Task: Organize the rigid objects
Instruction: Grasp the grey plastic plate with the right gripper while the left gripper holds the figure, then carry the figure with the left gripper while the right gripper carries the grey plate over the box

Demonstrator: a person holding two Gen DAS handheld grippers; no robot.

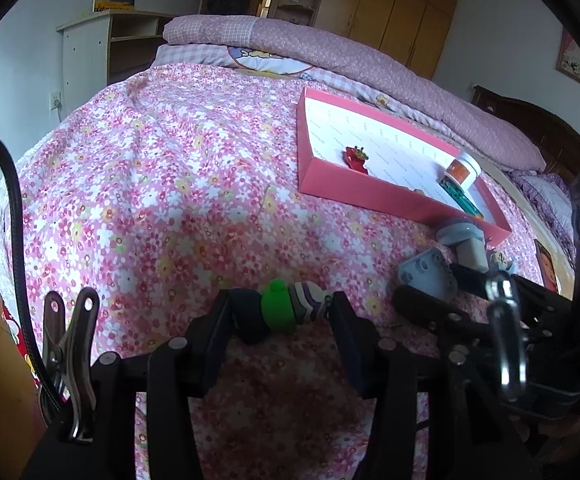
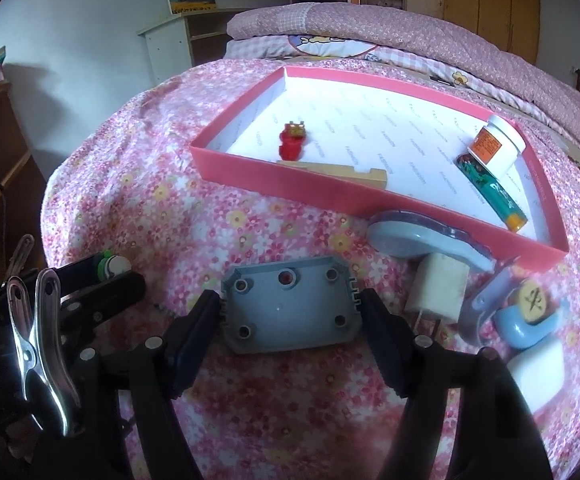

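My left gripper (image 1: 280,314) is shut on a small toy with a green ring, dark end and striped end (image 1: 286,312), held above the flowered bedspread. It also shows in the right wrist view (image 2: 108,268). My right gripper (image 2: 290,310) is shut on a grey plastic plate with round holes (image 2: 290,306), seen also in the left wrist view (image 1: 426,272). A pink shallow box (image 2: 250,166) lies ahead; it holds a red toy (image 2: 292,144), a wooden piece (image 2: 342,172), a white jar (image 2: 498,144) and a green tube (image 2: 490,190).
Beside the box on the bed lie a grey-blue oval object (image 2: 410,240), a white charger plug (image 2: 440,292), a blue figure with a round tan face (image 2: 530,308) and a white block (image 2: 538,372). Folded quilts (image 2: 410,32) lie at the bed's far end.
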